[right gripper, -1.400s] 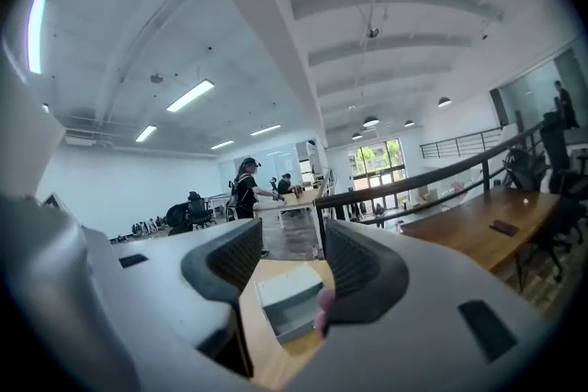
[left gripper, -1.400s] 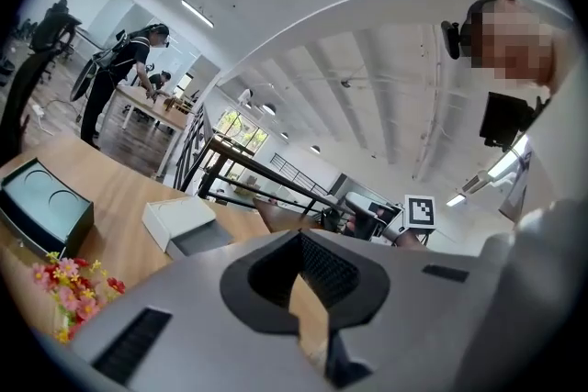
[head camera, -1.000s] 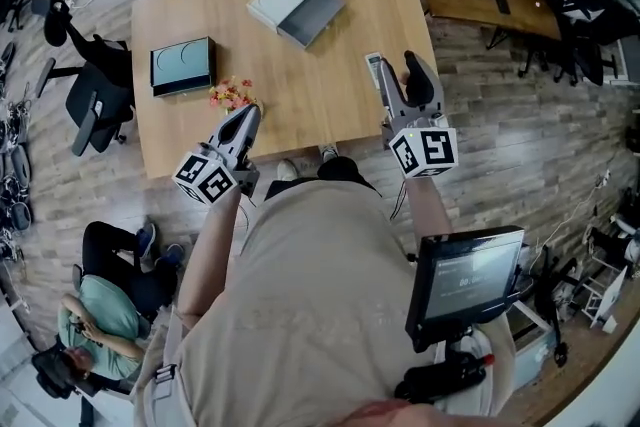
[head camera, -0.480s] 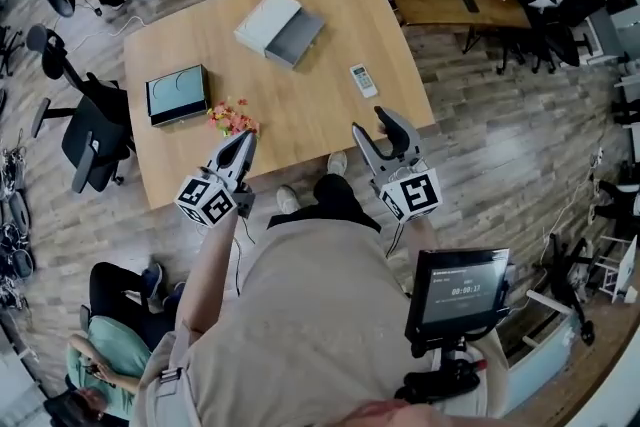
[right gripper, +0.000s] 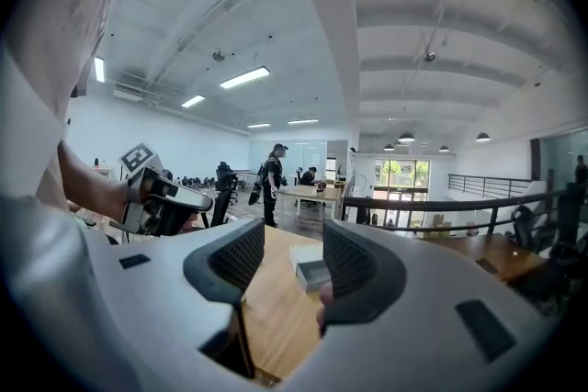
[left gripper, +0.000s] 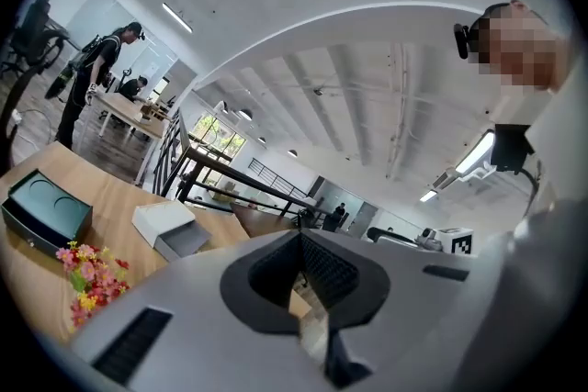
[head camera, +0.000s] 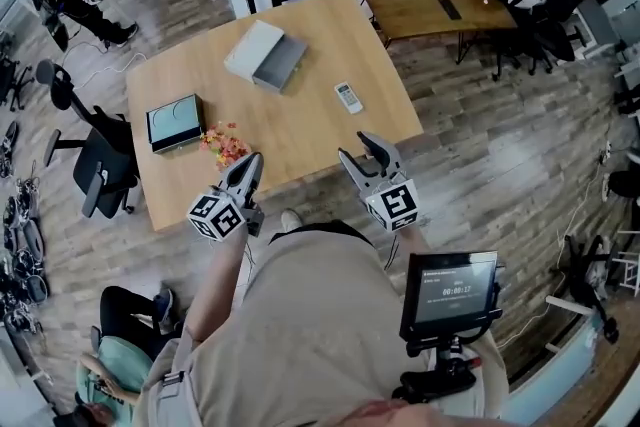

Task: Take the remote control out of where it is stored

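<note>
Hanging back with left claw (head camera: 251, 162) shut and right claw (head camera: 358, 147) half open, both empty, risking knocking the remote control (head camera: 348, 97) off the worktop (head camera: 300, 120) by a clumsy reach.

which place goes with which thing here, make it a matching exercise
1. small white remote control
2. white box with grey drawer
3. dark square box with teal top
4. red and yellow flower bunch

a. just ahead of the left tool
b. far on the wooden table, drawer out
c. by the table's left edge
d. loose on the tabletop, before the right tool

Pairs: 1-d, 2-b, 3-c, 4-a
</note>
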{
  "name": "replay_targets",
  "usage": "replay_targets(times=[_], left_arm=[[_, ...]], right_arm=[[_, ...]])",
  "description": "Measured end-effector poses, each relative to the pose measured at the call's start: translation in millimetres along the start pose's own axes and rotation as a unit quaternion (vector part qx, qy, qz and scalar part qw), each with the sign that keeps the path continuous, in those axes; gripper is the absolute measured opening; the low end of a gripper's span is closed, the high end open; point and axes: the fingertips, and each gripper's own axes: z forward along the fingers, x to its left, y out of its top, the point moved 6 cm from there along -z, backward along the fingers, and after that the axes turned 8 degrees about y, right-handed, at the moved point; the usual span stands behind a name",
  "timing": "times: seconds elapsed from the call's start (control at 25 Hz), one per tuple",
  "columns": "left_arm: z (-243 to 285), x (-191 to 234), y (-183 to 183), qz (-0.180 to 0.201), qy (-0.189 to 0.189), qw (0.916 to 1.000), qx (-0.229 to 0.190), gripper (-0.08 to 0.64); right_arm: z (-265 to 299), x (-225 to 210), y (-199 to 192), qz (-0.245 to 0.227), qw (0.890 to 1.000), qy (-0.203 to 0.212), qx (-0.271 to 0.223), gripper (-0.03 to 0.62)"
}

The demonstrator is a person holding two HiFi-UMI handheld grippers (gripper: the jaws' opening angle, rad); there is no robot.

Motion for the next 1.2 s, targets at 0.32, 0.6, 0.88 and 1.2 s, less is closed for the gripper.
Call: replay_targets(times=[0.32, 0.6, 0.88, 1.2], left_arm=[[15, -52, -52, -0.002, 0.022, 0.9994, 0.027, 0.005], [12, -95, -98, -0.002, 0.027, 0.9991, 0.032, 0.005], [1, -117, -114, 0.019, 0.026, 0.9985, 0.045, 0.005], [-5, -109, -120, 0.005, 0.02, 0.9983, 0.055, 0.005]], right_arm=[[-63, -25, -31, 0.025, 0.999, -0.018, 0.02, 0.207], [-111, -28, -79, 0.072, 0.996, -0.037, 0.043, 0.207], [-134, -23, -97, 0.104, 0.993, -0.042, 0.046, 0.206], [-139, -18, -95, 0.122, 0.99, -0.055, 0.042, 0.193]])
